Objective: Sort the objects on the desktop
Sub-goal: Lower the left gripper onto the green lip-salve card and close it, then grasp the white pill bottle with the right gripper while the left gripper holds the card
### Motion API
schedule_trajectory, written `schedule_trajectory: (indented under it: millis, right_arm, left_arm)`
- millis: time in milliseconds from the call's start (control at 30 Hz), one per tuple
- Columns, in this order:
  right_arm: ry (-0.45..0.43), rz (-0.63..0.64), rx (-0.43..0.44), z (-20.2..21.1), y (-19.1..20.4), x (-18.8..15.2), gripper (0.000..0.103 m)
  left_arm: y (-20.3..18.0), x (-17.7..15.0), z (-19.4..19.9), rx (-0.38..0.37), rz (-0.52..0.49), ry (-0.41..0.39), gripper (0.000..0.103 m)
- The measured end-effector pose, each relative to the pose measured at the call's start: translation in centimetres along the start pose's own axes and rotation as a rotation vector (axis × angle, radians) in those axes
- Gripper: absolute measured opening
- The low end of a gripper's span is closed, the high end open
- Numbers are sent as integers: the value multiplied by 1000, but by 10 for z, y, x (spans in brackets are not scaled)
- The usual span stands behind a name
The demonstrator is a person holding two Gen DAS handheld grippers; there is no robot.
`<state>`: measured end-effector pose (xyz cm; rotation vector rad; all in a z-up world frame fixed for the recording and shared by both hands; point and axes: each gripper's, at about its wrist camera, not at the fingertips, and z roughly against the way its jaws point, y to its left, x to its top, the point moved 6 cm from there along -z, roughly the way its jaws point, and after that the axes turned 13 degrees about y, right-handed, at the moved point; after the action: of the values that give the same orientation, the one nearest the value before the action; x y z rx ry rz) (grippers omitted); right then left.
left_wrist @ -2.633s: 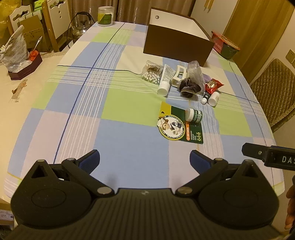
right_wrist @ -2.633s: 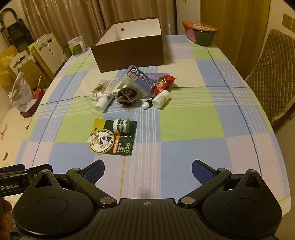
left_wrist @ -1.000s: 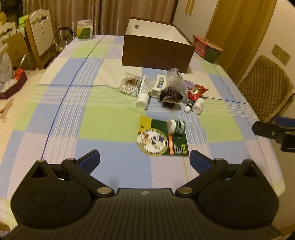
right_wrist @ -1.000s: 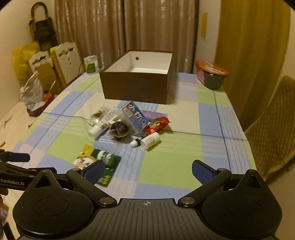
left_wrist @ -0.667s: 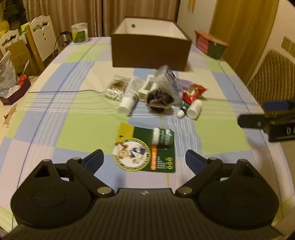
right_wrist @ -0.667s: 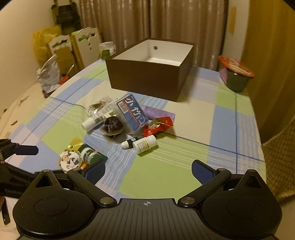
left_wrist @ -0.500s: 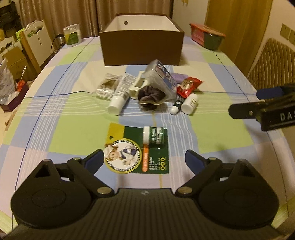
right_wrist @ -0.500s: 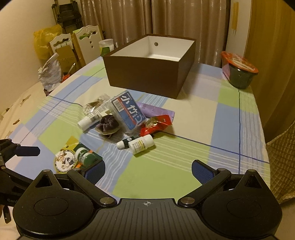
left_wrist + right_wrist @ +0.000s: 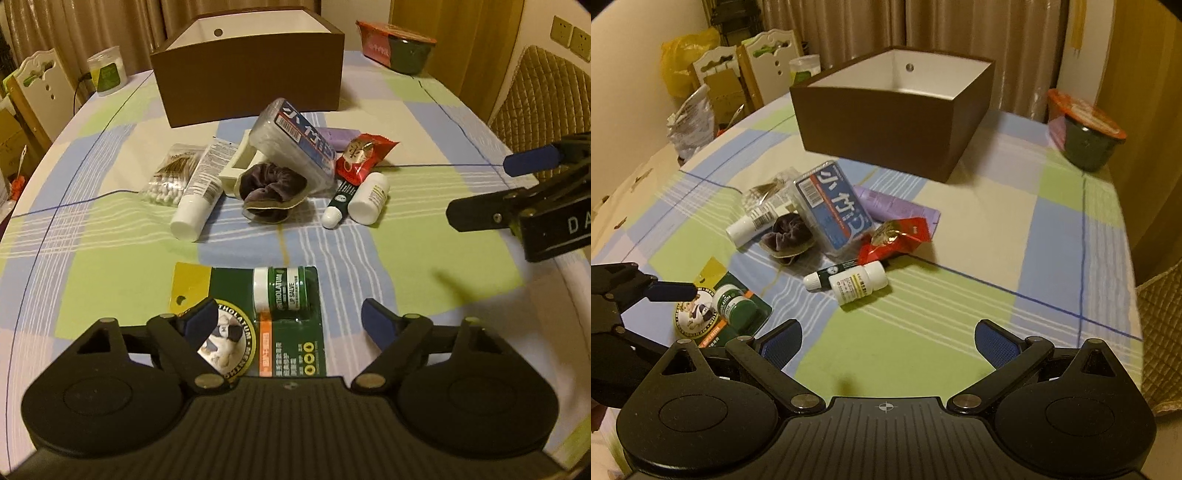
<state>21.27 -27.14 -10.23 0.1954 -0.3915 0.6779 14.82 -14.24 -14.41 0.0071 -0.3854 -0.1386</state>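
A green lip salve card (image 9: 280, 325) (image 9: 727, 314) lies flat on the checked tablecloth, and my left gripper (image 9: 291, 321) hangs open just over its near half. Beyond it lies a heap: a white tube (image 9: 199, 192), a cotton swab bag (image 9: 168, 177), a dark scrunchie (image 9: 271, 190), a clear blue-labelled box (image 9: 299, 144) (image 9: 833, 206), a red snack packet (image 9: 362, 157), a lip balm stick (image 9: 338, 205) and a small white bottle (image 9: 369, 199) (image 9: 858, 282). My right gripper (image 9: 888, 345) is open and empty, short of the white bottle. An open brown box (image 9: 247, 74) (image 9: 890, 110) stands behind the heap.
A red-lidded noodle bowl (image 9: 1086, 129) stands at the table's far right corner, and a lidded green-labelled tub (image 9: 107, 70) at the far left. A quilted chair (image 9: 543, 96) is along the right edge. White chairs and bags crowd the far left side.
Both grippers have moved forward over the table toward the items. The left one has come down over the lip salve card; the right one has drawn nearer the white bottle. Both stay open.
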Motion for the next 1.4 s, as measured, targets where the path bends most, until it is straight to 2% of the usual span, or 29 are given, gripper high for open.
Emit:
schedule_trajectory:
  millis: [33,100,300,333,367,400,500,633,833,1400]
  right_arm:
    - [2,5,2,-3,0,1,103]
    - [3,4,15,-6,1,4,103]
    - [-14,69,43,-14,6,15,102]
    - [-17,82,47,-16,6,17,99]
    - [-12,98,53,-19,7,19,81]
    - [-7,114,58,-23,7,22,72]
    - [15,161,70,-34,7,28,72]
    - [30,226,72,-44,10,32,72]
    - [39,280,59,-53,13,33,72]
    - [62,333,58,-76,23,40,72]
  left_arm:
    - [0,1,-3,3,4,1,80]
    - [2,2,-8,-3,10,6,70]
    - [5,8,-11,-12,19,-10,67]
    - [5,9,-11,-14,18,-13,67]
    - [5,11,-11,-15,13,-14,67]
    - [5,12,-12,-14,8,-15,63]
    - [6,14,-14,-13,0,-10,50]
    - [9,14,-16,-12,-2,-4,44]
    - [11,13,-18,-18,-15,7,29]
    - [31,13,-1,-34,-23,-9,29]
